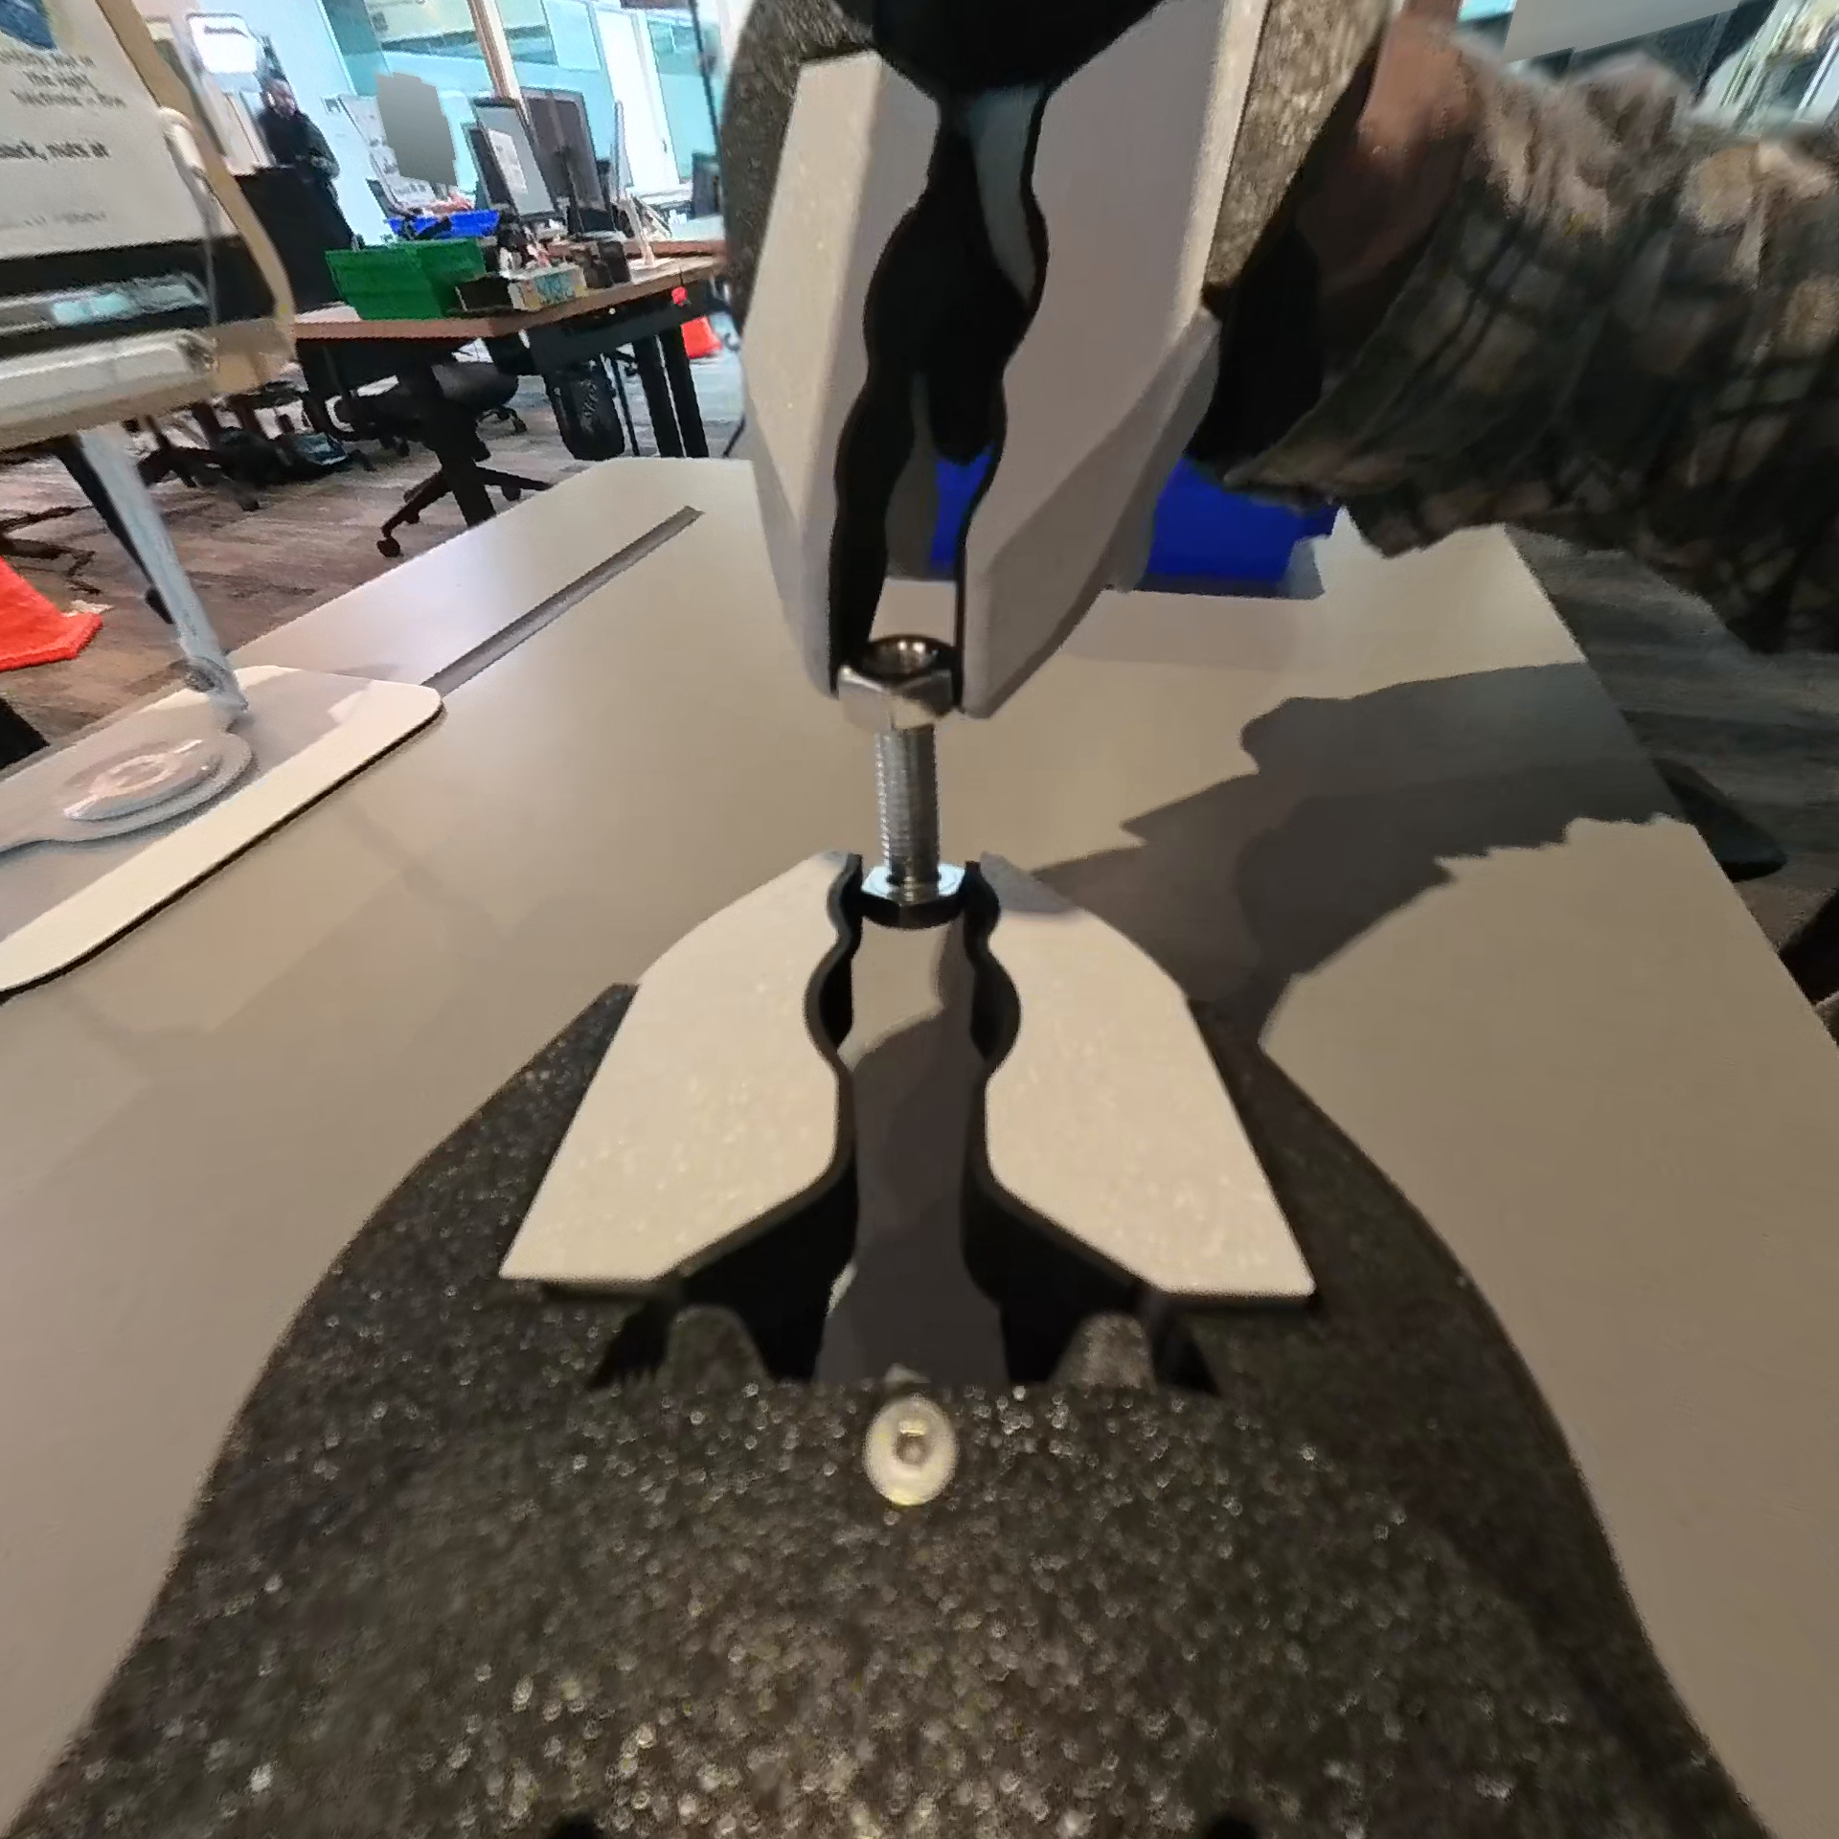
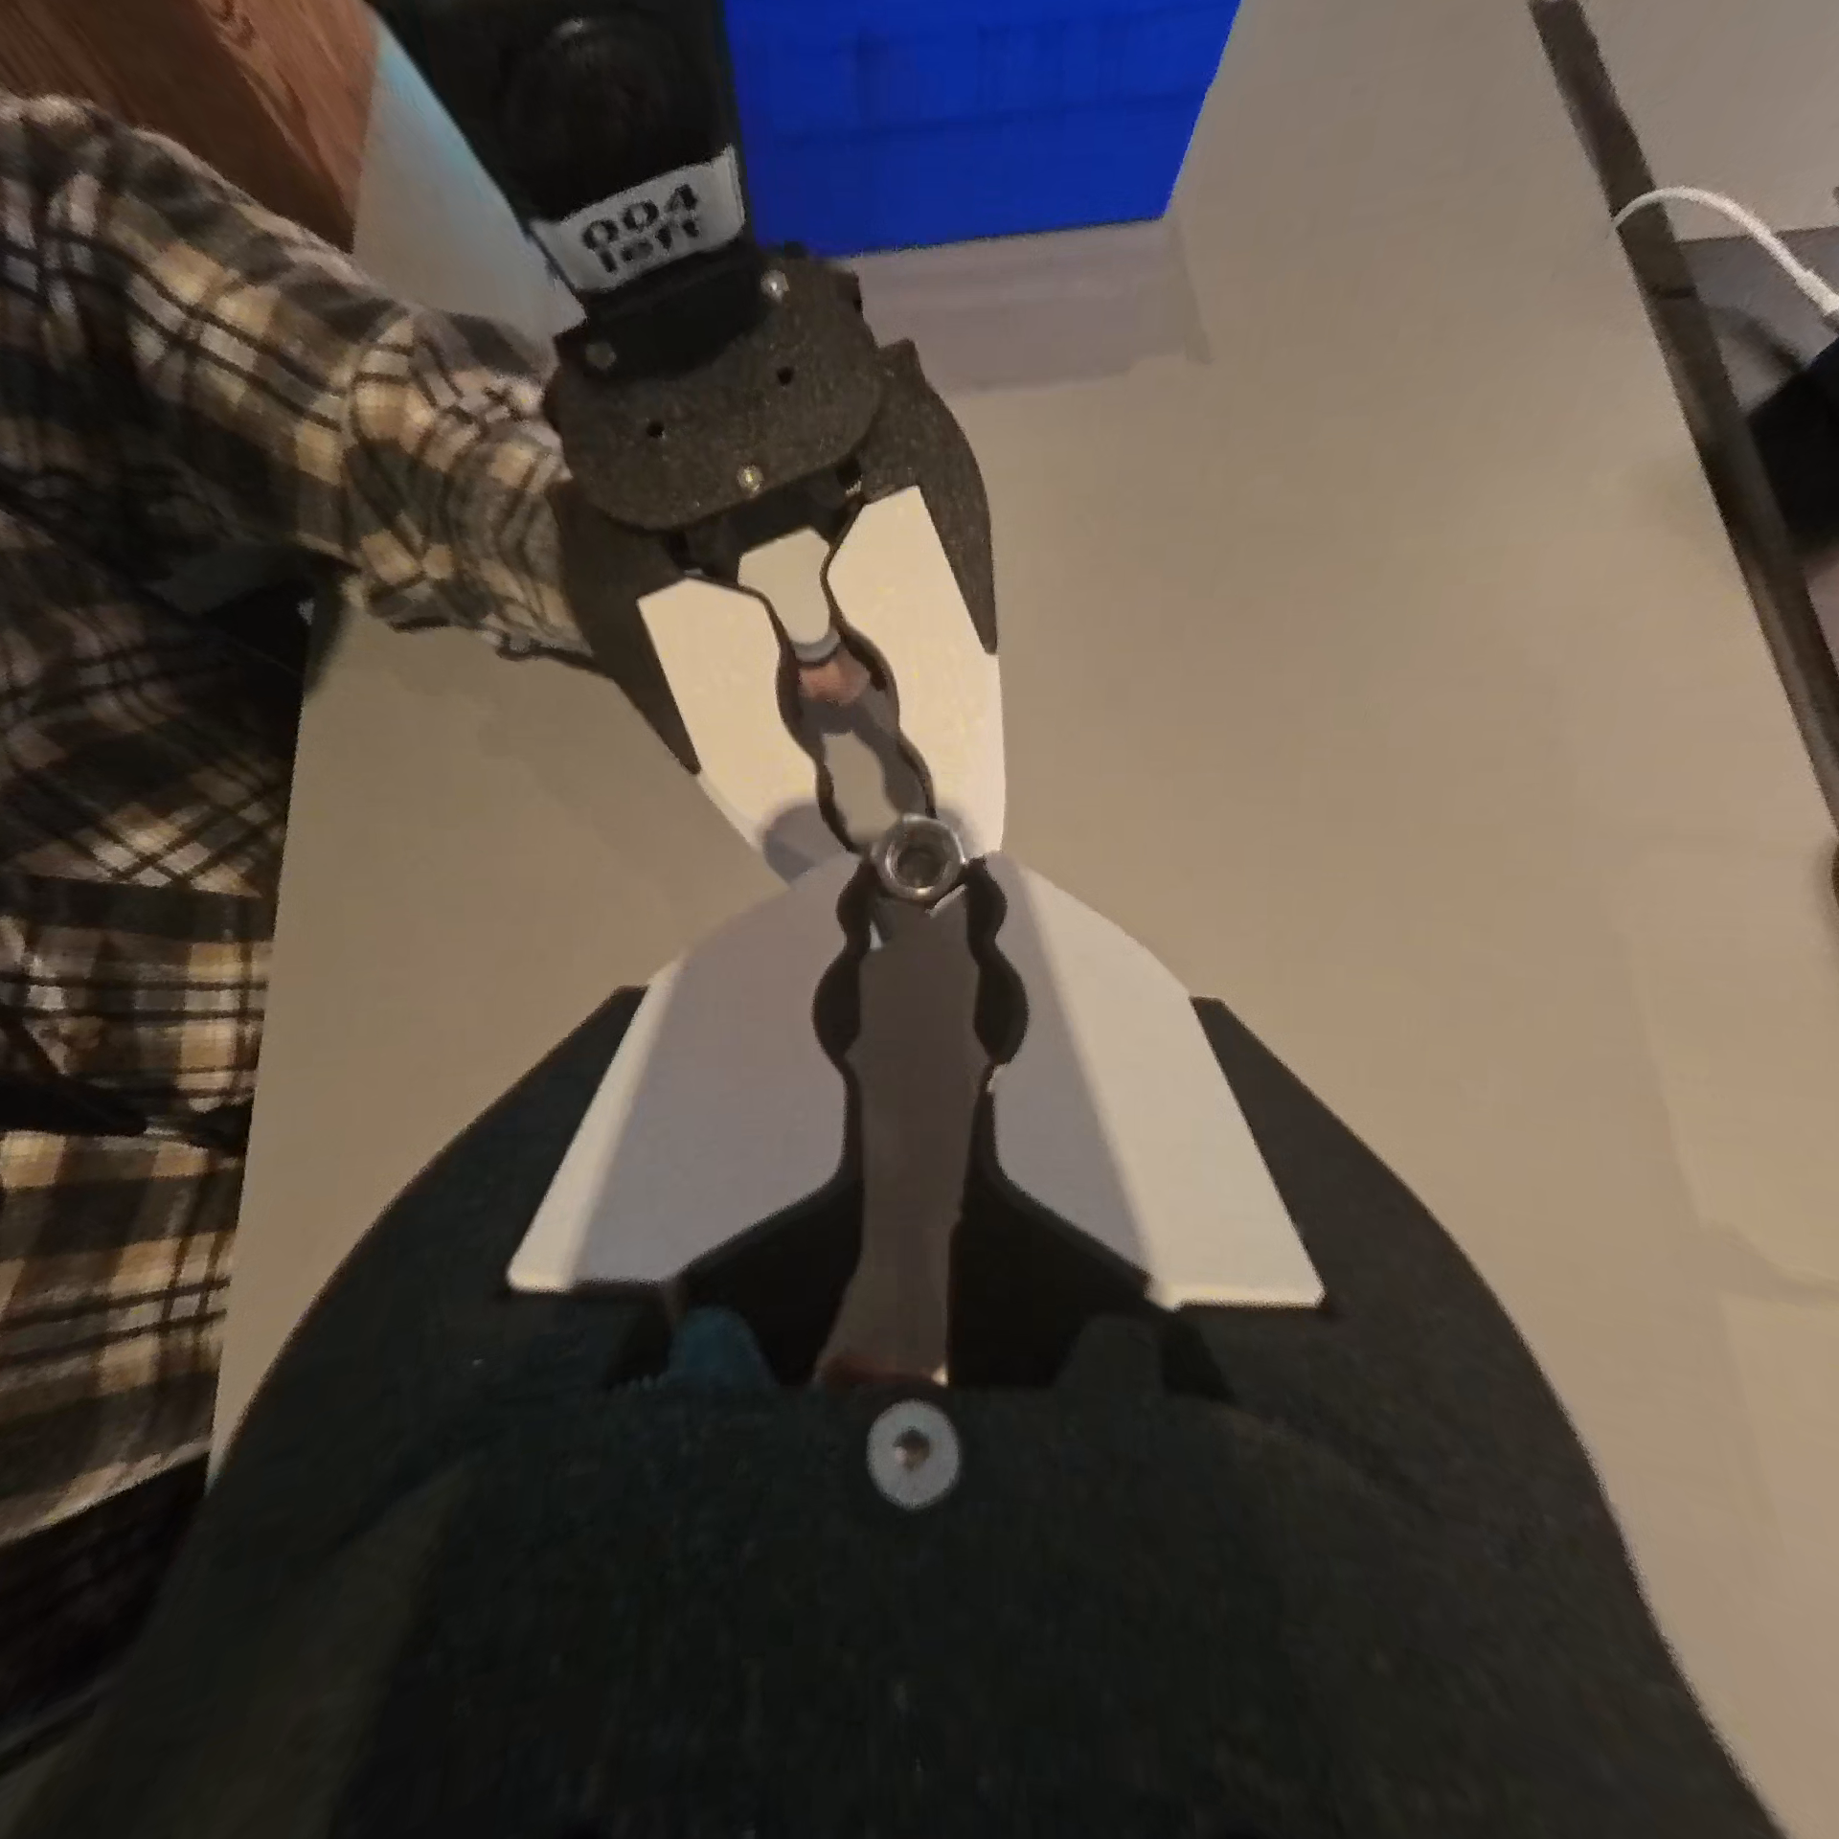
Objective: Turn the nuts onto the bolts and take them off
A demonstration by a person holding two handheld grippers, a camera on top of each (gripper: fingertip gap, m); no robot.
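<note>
Left gripper (image 1: pixel 908 901) jaws clamping bolt (image 1: pixel 901 801) head, right gripper (image 1: pixel 896 687) jaws pinching nut (image 1: pixel 894 687)

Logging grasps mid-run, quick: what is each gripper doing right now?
Left gripper: shut on the bolt, at its head.
Right gripper: shut on the nut at the bolt's top end.

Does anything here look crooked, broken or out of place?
Nothing stands out. The bolt stands upright, its head clamped in the left gripper, and the right gripper holds the nut squarely at its tip. The table shows no spills.
</note>
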